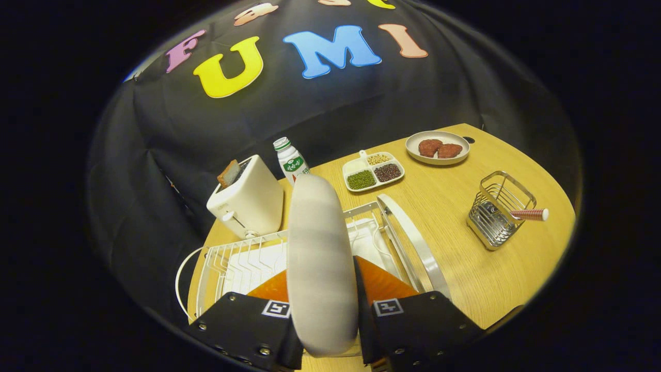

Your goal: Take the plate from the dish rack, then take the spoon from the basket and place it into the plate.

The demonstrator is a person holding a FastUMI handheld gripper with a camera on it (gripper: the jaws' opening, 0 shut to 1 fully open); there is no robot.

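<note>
A white plate (317, 258) stands on edge between my fingers, and my gripper (324, 305) is shut on its near rim. The plate is held above the white wire dish rack (232, 263), which lies just beyond the fingers; whether its lower rim still touches the rack is hidden. A second white plate (413, 243) leans in the rack to the right. Farther off on the right stands the wire basket (498, 209), and the spoon's striped red handle (529, 214) pokes out of it sideways.
Behind the rack stand a white toaster (248, 201) with a slice in its slot and a small bottle (292, 161). A divided dish of beans (373, 171) and a plate with two brown patties (438, 148) sit at the far side of the wooden table (465, 268).
</note>
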